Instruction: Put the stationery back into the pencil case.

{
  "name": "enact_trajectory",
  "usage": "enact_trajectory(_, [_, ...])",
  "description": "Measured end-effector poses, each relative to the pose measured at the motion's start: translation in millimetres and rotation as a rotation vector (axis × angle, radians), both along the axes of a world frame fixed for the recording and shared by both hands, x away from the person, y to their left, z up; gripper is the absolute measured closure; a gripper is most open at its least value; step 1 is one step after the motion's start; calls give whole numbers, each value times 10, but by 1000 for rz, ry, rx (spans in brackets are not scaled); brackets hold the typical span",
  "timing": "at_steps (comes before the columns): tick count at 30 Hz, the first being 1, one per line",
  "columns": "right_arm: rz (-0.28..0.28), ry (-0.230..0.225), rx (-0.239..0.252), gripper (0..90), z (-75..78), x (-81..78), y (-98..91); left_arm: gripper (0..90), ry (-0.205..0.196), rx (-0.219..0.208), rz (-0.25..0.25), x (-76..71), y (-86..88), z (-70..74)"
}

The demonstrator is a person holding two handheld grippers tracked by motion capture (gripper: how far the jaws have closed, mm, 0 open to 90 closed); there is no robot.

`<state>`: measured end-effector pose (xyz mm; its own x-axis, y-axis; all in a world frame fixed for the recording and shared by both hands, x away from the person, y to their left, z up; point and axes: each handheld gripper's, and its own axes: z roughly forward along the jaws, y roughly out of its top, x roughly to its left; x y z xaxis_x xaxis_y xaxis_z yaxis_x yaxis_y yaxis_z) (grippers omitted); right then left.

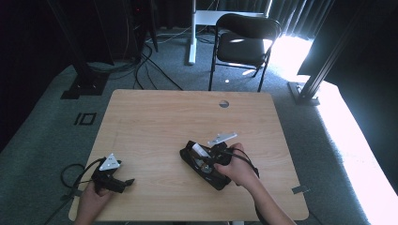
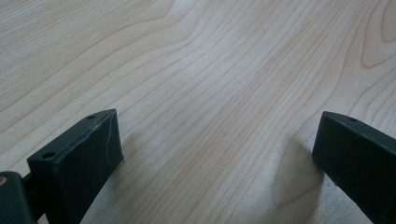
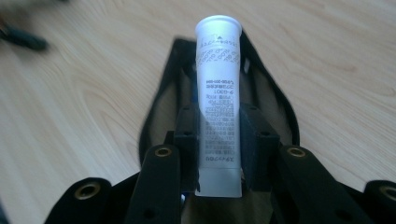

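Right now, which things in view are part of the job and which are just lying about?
In the job:
- white tube, clamped between the right tongs
- black mesh pouch lying on the table under the tube

Lying about:
- left tongs, open, idle over bare table
- black chair behind the table
- cables on the floor

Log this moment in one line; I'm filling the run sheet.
right gripper: shut on white printed plastic tube | over black mesh pouch | left gripper: open
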<state>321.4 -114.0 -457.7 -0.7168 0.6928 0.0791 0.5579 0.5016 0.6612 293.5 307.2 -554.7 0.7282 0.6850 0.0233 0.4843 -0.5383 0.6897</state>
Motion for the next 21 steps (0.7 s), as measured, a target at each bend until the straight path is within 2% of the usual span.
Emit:
enact_trajectory(6, [7, 29, -61, 708, -155, 38, 94, 16, 0, 1, -1, 0, 1, 1])
enact_trajectory(7, [8, 28, -60, 708, -172, 45, 107, 16, 0, 2, -1, 0, 1, 1])
enact_trajectory(9, [7, 19, -91, 707, -194, 57, 139, 16, 1, 2, -2, 0, 1, 1])
enact_trajectory(15, [11, 48, -124, 707, -276, 99, 224, 16, 0, 1, -1, 0, 1, 1])
enact_trajectory(16, [17, 56, -142, 707, -290, 101, 240, 16, 0, 1, -1, 0, 1, 1])
enact_trajectory(18, [14, 55, -144, 707, -304, 105, 253, 16, 0, 1, -1, 0, 1, 1])
enact_trajectory(19, [22, 64, -166, 707, -339, 116, 275, 16, 0, 1, -1, 0, 1, 1])
enact_trajectory(21, [25, 74, -177, 707, -366, 128, 292, 16, 0, 1, -1, 0, 1, 1])
